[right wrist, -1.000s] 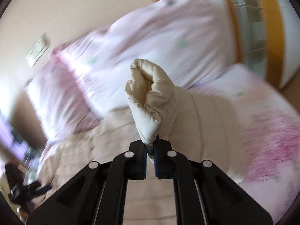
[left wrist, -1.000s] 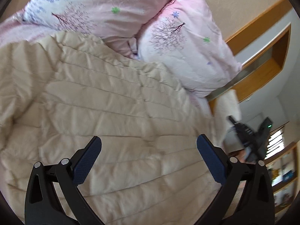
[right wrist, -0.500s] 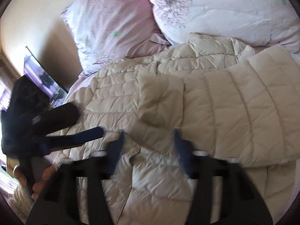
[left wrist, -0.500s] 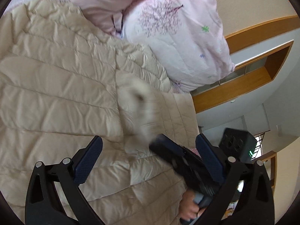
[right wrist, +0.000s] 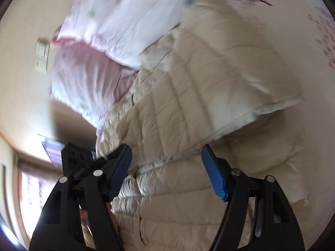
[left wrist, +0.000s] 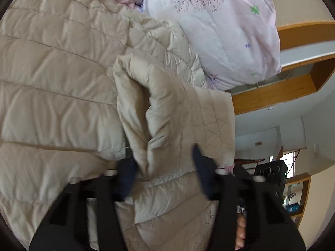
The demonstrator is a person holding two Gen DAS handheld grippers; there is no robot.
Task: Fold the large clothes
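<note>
A large cream quilted puffer jacket (left wrist: 58,96) lies spread on the bed. One sleeve (left wrist: 167,108) is folded across its body, the cuff end lying between my left gripper's fingers. My left gripper (left wrist: 163,171) is open, blurred by motion, close over the sleeve end. My right gripper (right wrist: 167,167) is open and empty, just above the jacket (right wrist: 199,96) near its folded sleeve edge. The other gripper shows at the left edge of the right wrist view (right wrist: 79,161).
Two pink floral pillows (left wrist: 213,27) lie at the head of the bed, touching the jacket's top. A wooden headboard shelf (left wrist: 293,83) is to the right. A wall switch (right wrist: 41,56) shows on the beige wall. A window is at the far left.
The right gripper let go of the sleeve cuff it held a second ago, and the sleeve now lies across the jacket. The left gripper moved forward over the sleeve end and narrowed.
</note>
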